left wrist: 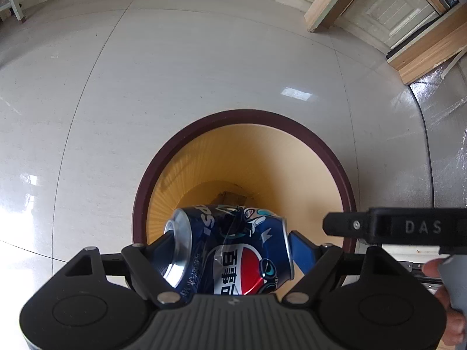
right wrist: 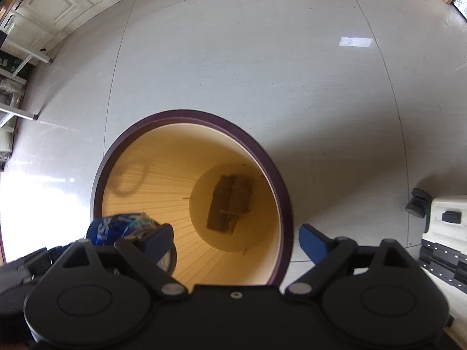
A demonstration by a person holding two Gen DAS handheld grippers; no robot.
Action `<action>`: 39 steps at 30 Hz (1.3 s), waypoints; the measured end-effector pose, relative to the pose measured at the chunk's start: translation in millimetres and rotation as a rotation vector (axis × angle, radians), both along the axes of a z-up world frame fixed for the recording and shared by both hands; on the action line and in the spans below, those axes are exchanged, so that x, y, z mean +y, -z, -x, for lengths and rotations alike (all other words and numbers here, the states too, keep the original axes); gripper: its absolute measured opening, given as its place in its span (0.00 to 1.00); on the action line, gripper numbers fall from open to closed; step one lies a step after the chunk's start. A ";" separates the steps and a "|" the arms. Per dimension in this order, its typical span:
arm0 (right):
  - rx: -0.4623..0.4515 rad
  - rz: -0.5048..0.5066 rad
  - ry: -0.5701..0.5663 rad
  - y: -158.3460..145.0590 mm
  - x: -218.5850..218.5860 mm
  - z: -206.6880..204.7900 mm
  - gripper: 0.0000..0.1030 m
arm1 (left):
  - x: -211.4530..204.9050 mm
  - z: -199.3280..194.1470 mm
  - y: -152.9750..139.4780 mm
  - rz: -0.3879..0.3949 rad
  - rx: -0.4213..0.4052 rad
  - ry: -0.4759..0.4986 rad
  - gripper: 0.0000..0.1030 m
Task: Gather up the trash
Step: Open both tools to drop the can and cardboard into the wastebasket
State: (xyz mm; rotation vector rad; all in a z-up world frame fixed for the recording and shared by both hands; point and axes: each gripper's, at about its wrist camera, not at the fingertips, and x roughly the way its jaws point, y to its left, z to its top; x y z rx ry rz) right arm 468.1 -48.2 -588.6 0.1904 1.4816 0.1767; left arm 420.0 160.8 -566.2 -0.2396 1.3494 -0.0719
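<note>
We saw a dented metal can (left wrist: 230,250) with a glossy blue print and a bare silver rim. The bin (right wrist: 280,186) had a smooth, matt yellow inside with fine ribs and a dark, slightly shiny rim. At its bottom lay a brown piece (right wrist: 230,204), perhaps cardboard. The floor (left wrist: 204,67) was polished, reflective tile. The left gripper (left wrist: 230,243) was matt black plastic with blue fingers (left wrist: 303,250). The door frame (left wrist: 329,3) looked like wood.
</note>
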 end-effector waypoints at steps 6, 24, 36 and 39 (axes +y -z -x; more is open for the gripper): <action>-0.004 0.012 0.015 -7.5 -0.1 1.7 0.91 | -1.7 2.0 -5.2 -0.025 0.005 -0.004 0.99; -0.058 0.081 -0.081 -28.5 -3.5 10.0 0.95 | 19.4 14.5 -22.8 -0.096 0.058 -0.012 1.00; -0.090 0.160 -0.167 -40.6 0.5 41.9 1.00 | 22.6 32.6 -36.2 -0.113 0.050 -0.015 1.00; -0.095 0.169 -0.157 -46.5 -0.2 48.7 1.00 | 25.0 40.8 -41.2 -0.120 0.053 -0.027 1.00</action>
